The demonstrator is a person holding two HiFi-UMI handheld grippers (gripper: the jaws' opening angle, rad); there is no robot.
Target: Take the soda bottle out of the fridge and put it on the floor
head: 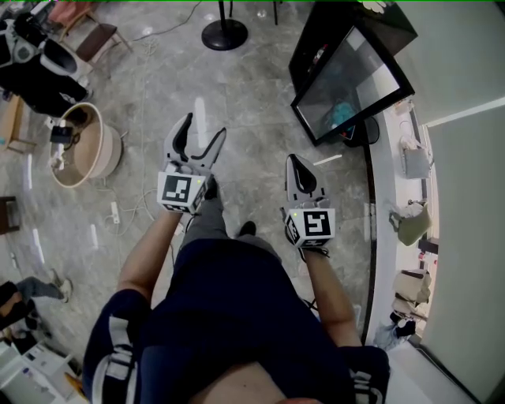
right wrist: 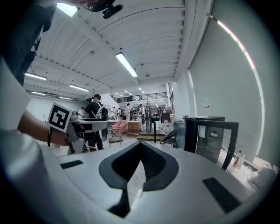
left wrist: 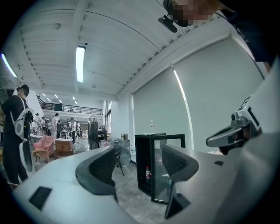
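Approaching looks like the step in hand: across the floor (head: 252,102) the one fridge (head: 371,24) stands well apart, its door swung open. Two grippers are up, both empty: the left gripper (head: 203,130) spread wide, the right gripper (head: 293,160) pinched together. One soda bottle (left wrist: 148,173) stands upright low inside the fridge. Next, I judge, comes stepping closer and reaching the spread jaws around it.

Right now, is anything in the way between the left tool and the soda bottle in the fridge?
Nothing visible. The fridge door stands open, and only floor lies between the open left tool and the soda bottle inside.
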